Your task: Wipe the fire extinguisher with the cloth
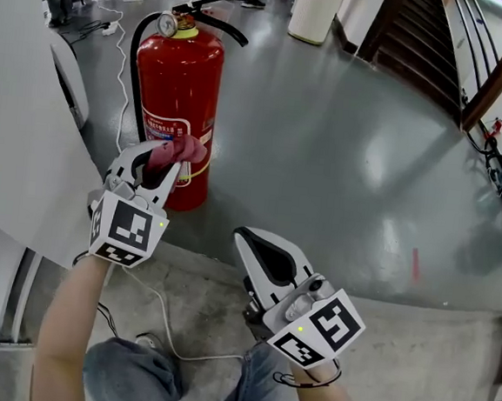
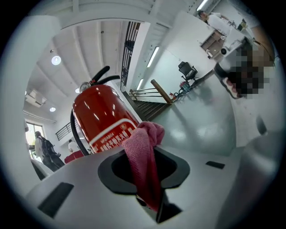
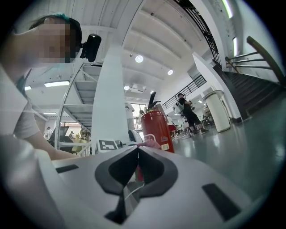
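Red gloss paint covers the cylindrical fire extinguisher [image 1: 177,93], which stands upright on the smooth grey floor [image 1: 350,160]. It has a black hose [image 1: 138,59], a round gauge [image 1: 168,25] and a white label band [image 1: 166,127] whose red print is too small to read. The left hand-held gripper [image 1: 160,165] pinches a fuzzy pink cloth [image 1: 181,151] in front of that label. The right hand-held gripper [image 1: 243,234], its jaws pressed together on nothing, hangs apart to the side.

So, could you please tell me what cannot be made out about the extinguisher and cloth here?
Head view: fire extinguisher label print too small, partly covered by the cloth in the left claw.
Head view: gauge reading too small.
Left gripper view: whether cloth touches the extinguisher; they overlap.
Right gripper view: extinguisher base largely hidden behind the shut right claw.
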Demonstrator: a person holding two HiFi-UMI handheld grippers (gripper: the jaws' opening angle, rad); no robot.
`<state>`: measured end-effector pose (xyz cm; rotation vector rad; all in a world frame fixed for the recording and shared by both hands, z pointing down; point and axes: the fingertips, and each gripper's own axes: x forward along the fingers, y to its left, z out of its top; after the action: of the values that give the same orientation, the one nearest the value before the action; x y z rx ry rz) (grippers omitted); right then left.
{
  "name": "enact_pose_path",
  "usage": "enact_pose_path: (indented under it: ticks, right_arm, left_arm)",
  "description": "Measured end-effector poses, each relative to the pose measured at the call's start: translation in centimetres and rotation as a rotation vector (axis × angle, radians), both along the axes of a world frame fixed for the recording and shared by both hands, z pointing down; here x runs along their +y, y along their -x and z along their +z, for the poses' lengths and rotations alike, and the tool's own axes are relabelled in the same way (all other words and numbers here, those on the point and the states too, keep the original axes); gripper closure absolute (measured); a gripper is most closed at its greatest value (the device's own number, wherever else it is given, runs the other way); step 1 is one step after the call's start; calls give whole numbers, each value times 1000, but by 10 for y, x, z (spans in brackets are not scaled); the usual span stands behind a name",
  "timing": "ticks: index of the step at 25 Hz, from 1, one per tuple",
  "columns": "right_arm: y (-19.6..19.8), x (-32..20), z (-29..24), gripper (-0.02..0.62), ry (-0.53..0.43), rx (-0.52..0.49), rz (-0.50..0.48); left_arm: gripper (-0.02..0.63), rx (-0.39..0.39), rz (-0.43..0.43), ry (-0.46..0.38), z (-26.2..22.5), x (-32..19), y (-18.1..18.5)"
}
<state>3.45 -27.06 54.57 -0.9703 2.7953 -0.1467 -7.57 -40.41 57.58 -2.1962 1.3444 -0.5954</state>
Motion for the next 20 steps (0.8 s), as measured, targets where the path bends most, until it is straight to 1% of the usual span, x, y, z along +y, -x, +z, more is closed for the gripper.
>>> enact_pose_path:
  ticks: [7,9,11,13,15,17,20]
  right_arm:
    - [-5,7,19,581,32,2,12]
    - [-7,8,21,581,36,5,19]
    - [-10,10,22,581,37,7,26]
    - [-12,12,20,581,35,6,32]
    - [-13,14,17,581,31,3,35]
    - [-14,15,12,581,22,1,36]
    - [-15,16,1,581,5,-10,34]
  left_arm:
    - [522,-93,-27,159,86,-2,-1]
    - [522,-99,-37,178,97,-2,-1]
    - [521,-107,-44,197,97,-2,-1]
    - [521,-117,-47,206,90,-2,-1]
    - [522,-91,-46,179,68,-1,-1]
    - [520,-57,-36,127,32,-1,-2]
    - [520,-21,-25,3,-41,1,-3]
